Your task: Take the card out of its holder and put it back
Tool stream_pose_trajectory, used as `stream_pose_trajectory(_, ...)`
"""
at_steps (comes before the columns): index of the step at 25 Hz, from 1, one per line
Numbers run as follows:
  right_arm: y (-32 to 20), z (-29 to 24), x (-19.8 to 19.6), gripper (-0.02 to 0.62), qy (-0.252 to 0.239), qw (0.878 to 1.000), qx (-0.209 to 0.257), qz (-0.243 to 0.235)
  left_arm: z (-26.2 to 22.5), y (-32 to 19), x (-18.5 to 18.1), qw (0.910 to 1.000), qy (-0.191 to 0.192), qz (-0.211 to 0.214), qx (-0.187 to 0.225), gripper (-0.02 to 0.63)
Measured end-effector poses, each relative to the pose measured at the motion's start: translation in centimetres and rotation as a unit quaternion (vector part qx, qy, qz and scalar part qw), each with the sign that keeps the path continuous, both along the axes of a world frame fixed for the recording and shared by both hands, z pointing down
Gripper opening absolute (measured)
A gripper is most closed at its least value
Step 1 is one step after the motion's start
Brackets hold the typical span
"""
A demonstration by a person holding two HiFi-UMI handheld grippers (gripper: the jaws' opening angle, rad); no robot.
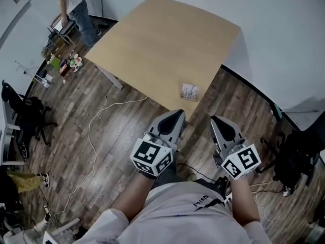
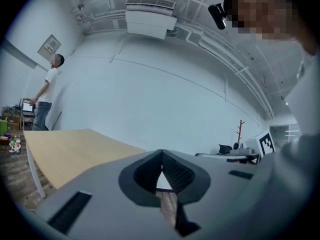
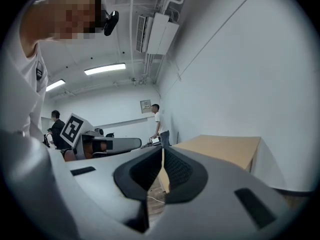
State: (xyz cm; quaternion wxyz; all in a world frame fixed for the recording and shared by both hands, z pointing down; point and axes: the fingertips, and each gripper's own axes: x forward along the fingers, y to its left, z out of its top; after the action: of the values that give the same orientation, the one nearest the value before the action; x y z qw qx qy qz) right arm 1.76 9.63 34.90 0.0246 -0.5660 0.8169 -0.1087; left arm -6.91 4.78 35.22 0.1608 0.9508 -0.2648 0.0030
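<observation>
Wood-plank flooring surrounds the tan table (image 1: 157, 44), where the card in its holder (image 1: 189, 91) sits by the near edge, ahead of and between the left gripper (image 1: 175, 115) and right gripper (image 1: 218, 120), judged slightly nearer the left; both grippers are clenched and empty.

- The card holder (image 1: 190, 91) sat on the table (image 1: 152, 39), close to its near corner.
- The left gripper (image 1: 174, 115) and the right gripper (image 1: 217, 121) were side by side over the floor (image 1: 127, 151), just before that corner, not touching the card holder.
- A cable (image 1: 92, 136) lay on the floor, left of the left gripper.
- A chair (image 1: 23, 113) stood far to the left.
- Another person (image 1: 76, 6) stood behind the table's far left corner.
</observation>
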Motion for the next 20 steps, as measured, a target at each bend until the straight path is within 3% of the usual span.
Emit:
stream_pose_trajectory(6, -4.7, 2.0, -0.2, 0.014, 0.017, 0.999, -0.017, 0.024, 1.7, -4.1, 0.9, 0.9986, -0.004, 0.052, -0.001, 0.012)
stream_pose_trajectory(11, -6.6, 4.8, 1.1, 0.015, 0.033, 0.998, -0.042, 0.019, 3.4, -6.4, 2.0, 0.9981, -0.001, 0.061, -0.012, 0.012)
stream_pose_trajectory(20, -10.5, 11.2, 5.6, 0.047, 0.06, 0.993, -0.087, -0.052, 6.4, -10.1, 5.4, 0.9994, -0.017, 0.025, -0.019, 0.012)
